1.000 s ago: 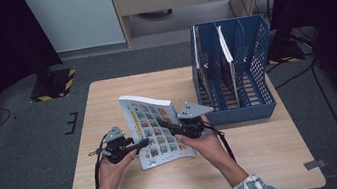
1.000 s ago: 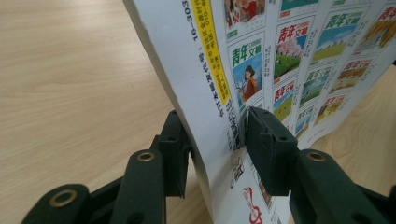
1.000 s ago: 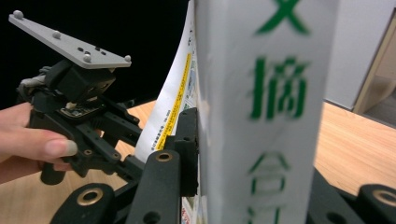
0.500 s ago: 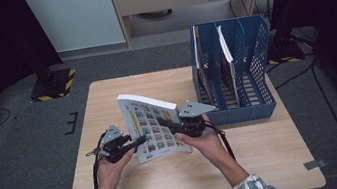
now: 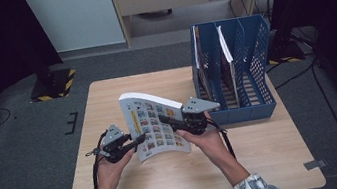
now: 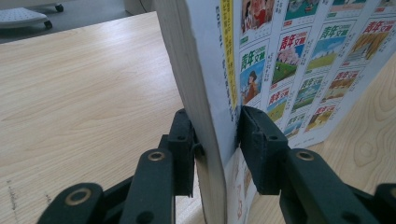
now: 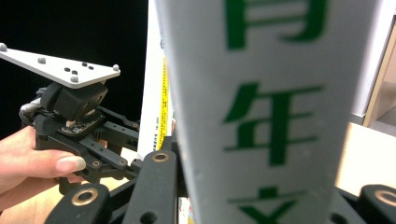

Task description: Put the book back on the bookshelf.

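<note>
Raised slightly — one magazine [image 5: 153, 122], two grippers clamping.

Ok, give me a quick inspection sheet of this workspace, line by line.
Surface: light wooden table, bare around the work.
Job's things: thick book tilted up off the table; blue file rack at the right rear holds upright items.
Clutter: nothing seen.
Grippers: left gripper has just been closing its fingers on the book's edge; right gripper clamps the opposite side.
Cables: black cables trail from both grippers.
Surroundings: grey carpet, hazard-striped base, cabinet behind.
</note>
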Tool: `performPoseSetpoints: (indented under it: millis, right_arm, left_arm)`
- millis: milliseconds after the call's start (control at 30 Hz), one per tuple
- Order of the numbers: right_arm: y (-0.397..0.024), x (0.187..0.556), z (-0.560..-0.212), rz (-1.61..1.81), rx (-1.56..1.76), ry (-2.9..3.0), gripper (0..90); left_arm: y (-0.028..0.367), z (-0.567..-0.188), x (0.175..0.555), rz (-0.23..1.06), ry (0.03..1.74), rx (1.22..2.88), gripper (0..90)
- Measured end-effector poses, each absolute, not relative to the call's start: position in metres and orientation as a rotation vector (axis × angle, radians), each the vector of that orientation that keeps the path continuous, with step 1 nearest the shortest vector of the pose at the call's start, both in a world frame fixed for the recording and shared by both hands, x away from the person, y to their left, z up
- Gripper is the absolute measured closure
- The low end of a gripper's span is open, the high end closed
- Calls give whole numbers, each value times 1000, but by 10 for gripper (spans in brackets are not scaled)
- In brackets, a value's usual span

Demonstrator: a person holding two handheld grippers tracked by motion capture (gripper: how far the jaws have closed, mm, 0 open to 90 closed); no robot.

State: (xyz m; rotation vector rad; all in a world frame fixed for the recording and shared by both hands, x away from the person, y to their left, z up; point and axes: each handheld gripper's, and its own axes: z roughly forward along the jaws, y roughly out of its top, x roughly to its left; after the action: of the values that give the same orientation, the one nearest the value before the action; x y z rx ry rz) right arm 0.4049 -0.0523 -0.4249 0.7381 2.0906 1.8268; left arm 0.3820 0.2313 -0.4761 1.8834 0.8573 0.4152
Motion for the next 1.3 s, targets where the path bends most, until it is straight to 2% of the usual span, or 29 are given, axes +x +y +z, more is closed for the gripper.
performPoseSetpoints:
  millis: [1300]
  right_arm:
    - [-50,405,-420,1861,741,2047,697]
  left_arm:
    - [232,-479,382,429,830,1853,661]
